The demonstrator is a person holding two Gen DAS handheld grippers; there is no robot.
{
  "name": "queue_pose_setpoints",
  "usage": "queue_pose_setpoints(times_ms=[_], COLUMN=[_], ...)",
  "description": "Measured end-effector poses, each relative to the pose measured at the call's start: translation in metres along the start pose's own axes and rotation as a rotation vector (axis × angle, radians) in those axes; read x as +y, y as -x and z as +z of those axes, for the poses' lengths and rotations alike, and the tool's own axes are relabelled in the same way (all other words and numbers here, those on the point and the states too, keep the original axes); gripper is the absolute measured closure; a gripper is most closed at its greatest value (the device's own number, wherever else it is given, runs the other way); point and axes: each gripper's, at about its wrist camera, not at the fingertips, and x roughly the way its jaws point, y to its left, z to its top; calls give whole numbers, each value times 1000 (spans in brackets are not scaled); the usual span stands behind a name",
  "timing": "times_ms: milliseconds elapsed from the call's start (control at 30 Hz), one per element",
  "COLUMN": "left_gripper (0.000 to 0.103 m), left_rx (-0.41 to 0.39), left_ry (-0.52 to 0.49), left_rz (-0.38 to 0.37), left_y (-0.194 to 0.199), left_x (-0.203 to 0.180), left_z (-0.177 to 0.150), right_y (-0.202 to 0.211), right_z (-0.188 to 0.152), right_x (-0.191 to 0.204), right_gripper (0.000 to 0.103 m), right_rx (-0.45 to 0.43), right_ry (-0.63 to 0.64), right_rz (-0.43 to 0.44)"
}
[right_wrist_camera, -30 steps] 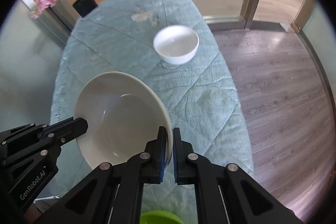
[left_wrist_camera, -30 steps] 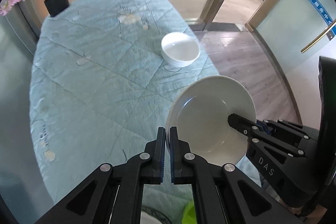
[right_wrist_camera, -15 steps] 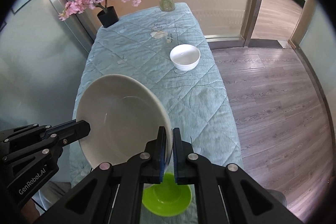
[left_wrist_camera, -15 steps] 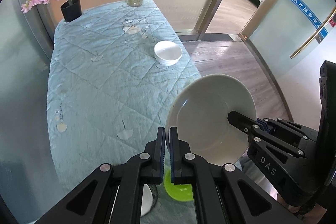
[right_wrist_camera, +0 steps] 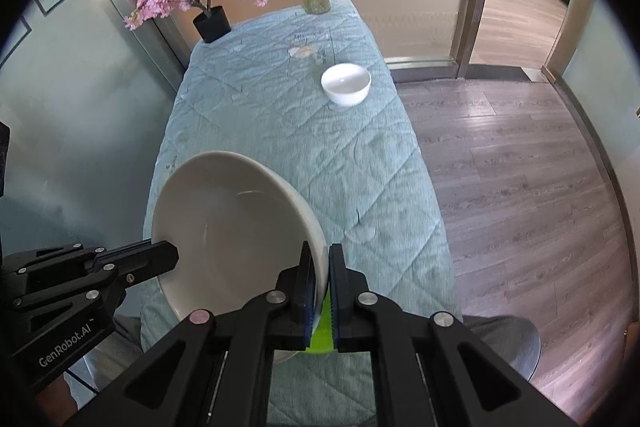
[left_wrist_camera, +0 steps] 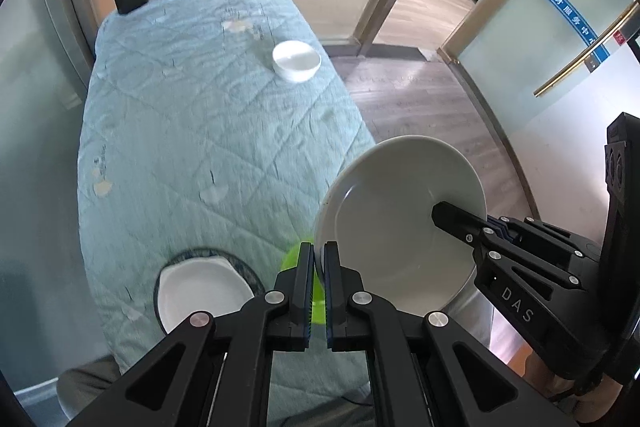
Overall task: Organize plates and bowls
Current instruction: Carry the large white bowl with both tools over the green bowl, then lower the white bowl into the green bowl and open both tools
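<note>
We hold one big bowl (left_wrist_camera: 400,223) between us, above the near end of the table (left_wrist_camera: 208,131). The left gripper (left_wrist_camera: 319,267) is clamped on its left rim, the right gripper (right_wrist_camera: 322,273) on its right rim, both sets of jaws closed tight on the thin edge. It looks like glazed ceramic, so we judge it stiff, fairly heavy, slick and breakable; opposite rim grips suit it. Below it lie a green bowl (left_wrist_camera: 294,259) and a white dish (left_wrist_camera: 200,287); a small white bowl (left_wrist_camera: 296,61) sits far off.
</note>
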Motion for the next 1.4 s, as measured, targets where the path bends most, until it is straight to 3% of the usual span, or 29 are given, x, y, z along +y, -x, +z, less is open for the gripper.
queue_pose_setpoints(times_ms=[233, 633, 900, 1400], left_gripper=[102, 102, 101, 100], left_rx=[115, 301, 332, 345], left_ry=[22, 71, 86, 140], left_rz=[3, -4, -23, -26], left_y=[-46, -152, -187, -203], left_x=[4, 36, 42, 56], left_z=[-34, -48, -47, -51], right_y=[-33, -115, -141, -164], right_z=[-35, -72, -74, -77], right_x=[-7, -15, -22, -12], right_gripper=[98, 98, 99, 98], right_rx=[115, 302, 326, 348], right_ry=[-17, -63, -86, -51], right_rz=[-3, -51, -110, -174])
